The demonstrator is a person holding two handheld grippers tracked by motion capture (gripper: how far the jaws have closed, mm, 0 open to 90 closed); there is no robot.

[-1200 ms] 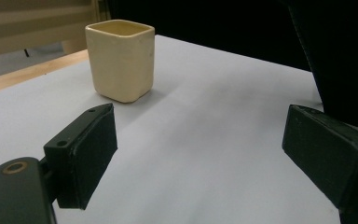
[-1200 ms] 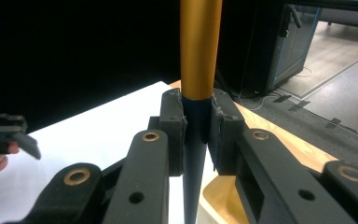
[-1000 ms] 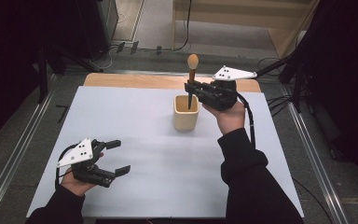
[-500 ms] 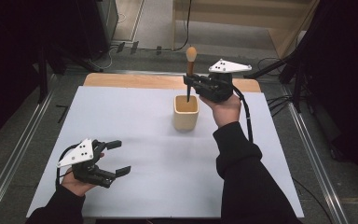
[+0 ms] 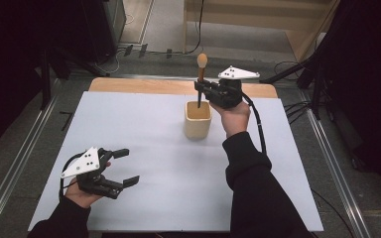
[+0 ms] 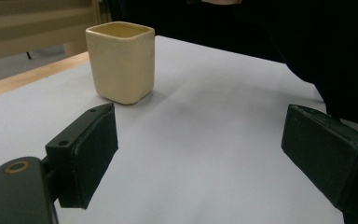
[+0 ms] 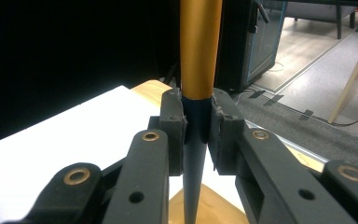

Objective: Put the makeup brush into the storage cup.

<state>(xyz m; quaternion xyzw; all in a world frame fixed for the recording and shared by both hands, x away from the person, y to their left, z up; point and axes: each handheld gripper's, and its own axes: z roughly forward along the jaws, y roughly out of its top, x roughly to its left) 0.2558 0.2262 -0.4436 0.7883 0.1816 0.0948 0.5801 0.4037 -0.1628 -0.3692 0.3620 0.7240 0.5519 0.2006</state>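
1. right gripper (image 5: 202,92) is clamped on a brush (image 5: 201,79), held upright, pointed dark end down over the cup (image 5: 198,120), rounded tan end up.
2. in the right gripper view the pads pinch the brush (image 7: 196,70) just below where the gold sleeve meets the dark tapered handle; tip hangs over the cup mouth (image 7: 214,205), can't tell if it is inside yet.
3. cup sits on the white worktop (image 5: 144,134), toward the far middle, touching nothing else.
4. left gripper (image 5: 124,167) rests near the front left of the worktop, jaws apart, nothing between them; cup (image 6: 121,60) well ahead of it.
5. handling guess: brush looks light, thin and stiff; smooth sleeve could slip or swivel in the pads, so hold on the dark handle near the sleeve, as now.
6. cup looks like ceramic: heavier, hard, chips if knocked, may tip if the brush leans on the rim. lower straight down, let go gently.
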